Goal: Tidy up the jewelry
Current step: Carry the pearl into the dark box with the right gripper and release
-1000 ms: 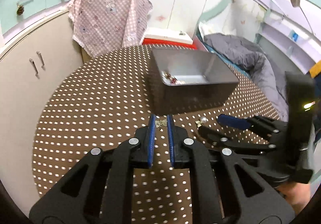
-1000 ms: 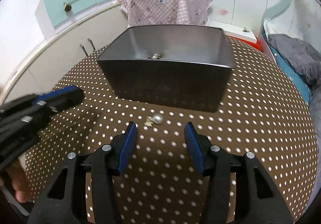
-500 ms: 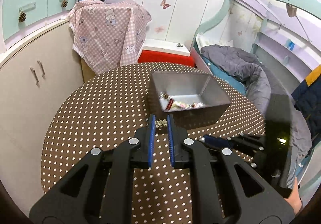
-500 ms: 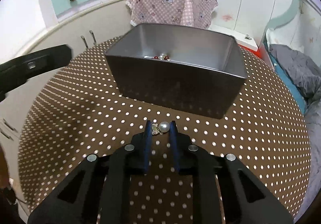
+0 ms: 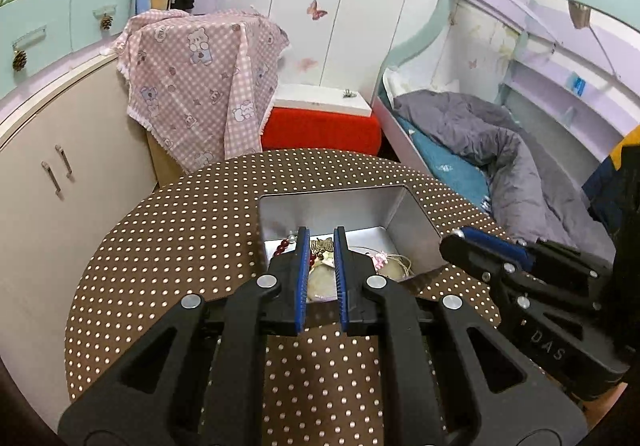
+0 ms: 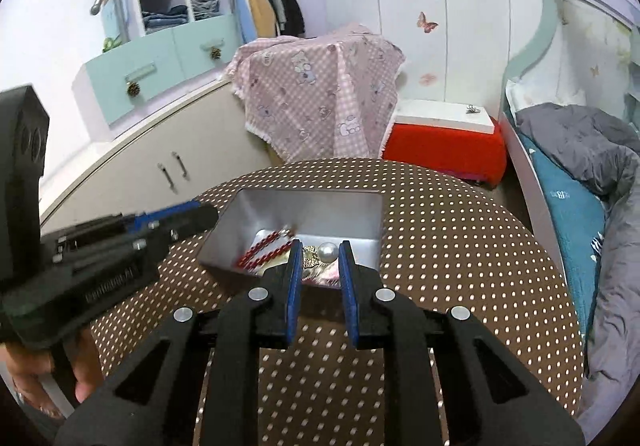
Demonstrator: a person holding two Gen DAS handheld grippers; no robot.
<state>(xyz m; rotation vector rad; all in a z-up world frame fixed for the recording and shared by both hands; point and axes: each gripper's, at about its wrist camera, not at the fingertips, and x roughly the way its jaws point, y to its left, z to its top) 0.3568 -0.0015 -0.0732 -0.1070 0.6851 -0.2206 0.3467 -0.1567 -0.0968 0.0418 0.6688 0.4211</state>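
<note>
A grey metal box [image 5: 412,222] [image 6: 372,214] stands on the round brown dotted table [image 5: 168,246] [image 6: 460,246]. It holds red beads [image 6: 264,246] and other jewelry. My left gripper [image 5: 322,242] is shut on a small bronze bow-shaped piece [image 5: 322,245], held above the box. My right gripper [image 6: 319,252] is shut on a pearl earring [image 6: 327,252] with a gold part, also above the box. The right gripper shows in the left wrist view [image 5: 492,250]; the left gripper shows in the right wrist view [image 6: 176,218].
A pink checked cloth [image 5: 200,78] covers furniture behind the table. A red stool with a white top [image 5: 320,126] stands beyond it. A bed with grey bedding [image 5: 480,142] is at the right, cream cabinets [image 5: 60,174] at the left.
Both grippers rose from the table with their pieces and now hang above the box. The right gripper closed on the pearl earring during this second.
</note>
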